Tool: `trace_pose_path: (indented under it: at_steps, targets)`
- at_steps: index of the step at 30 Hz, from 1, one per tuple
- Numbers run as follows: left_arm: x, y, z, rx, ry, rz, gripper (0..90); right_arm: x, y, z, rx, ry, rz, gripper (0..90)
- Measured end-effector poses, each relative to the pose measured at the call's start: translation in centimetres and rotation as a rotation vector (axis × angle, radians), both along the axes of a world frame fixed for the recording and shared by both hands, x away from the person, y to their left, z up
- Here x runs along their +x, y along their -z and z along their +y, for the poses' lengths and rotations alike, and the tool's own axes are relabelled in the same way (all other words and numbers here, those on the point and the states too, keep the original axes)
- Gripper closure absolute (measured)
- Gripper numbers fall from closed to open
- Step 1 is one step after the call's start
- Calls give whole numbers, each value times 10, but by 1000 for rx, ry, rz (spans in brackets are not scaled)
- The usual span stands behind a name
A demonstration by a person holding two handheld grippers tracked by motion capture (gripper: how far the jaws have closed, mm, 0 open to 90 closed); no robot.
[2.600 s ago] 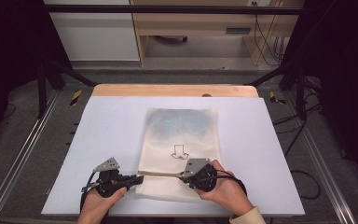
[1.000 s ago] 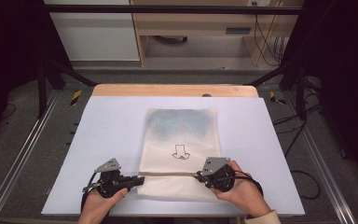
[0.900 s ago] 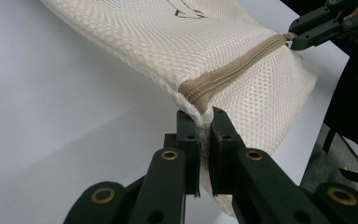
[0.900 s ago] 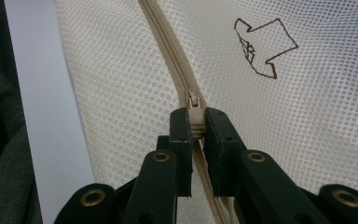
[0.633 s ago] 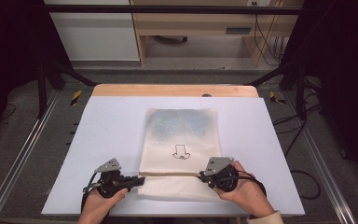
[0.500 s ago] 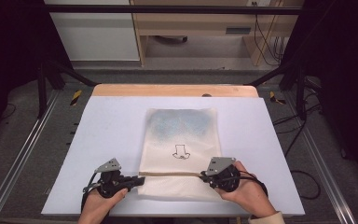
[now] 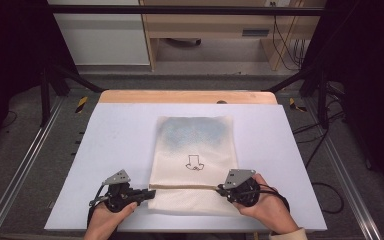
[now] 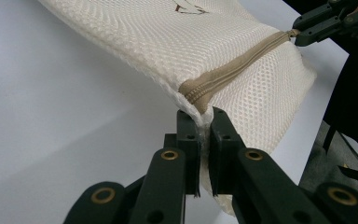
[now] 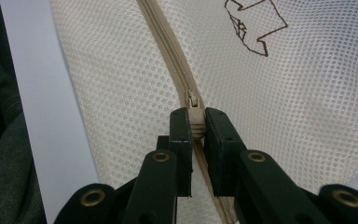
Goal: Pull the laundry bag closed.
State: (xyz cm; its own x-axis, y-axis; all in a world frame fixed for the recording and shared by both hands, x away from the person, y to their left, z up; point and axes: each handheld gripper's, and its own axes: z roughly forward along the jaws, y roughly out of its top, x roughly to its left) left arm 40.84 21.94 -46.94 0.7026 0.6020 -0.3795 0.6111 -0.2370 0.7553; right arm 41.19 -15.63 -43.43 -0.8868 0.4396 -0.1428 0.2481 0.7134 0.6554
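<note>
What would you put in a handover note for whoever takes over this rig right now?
Left claw: shut on the mesh bag at the zipper's end, at the bag's left edge.
Right claw: shut on the zipper pull, at the bag's right edge.
Bag lies flat on the white table, drawing up.
Done: both grips set. Whether the zipper is open or closed is unclear.
Left: probably finish the zipper, then release.

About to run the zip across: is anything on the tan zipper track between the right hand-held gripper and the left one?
Nothing visible. The tan zipper track on the cream mesh bag runs bare from the right hand-held gripper to the left hand-held gripper.
</note>
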Motion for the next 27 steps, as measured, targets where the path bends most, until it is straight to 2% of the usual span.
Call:
trace_pose_path:
  at_steps: [27]
  targets:
    - [0,1,-1,-5,6,4,848,-3,0,-11,3,23,3,817]
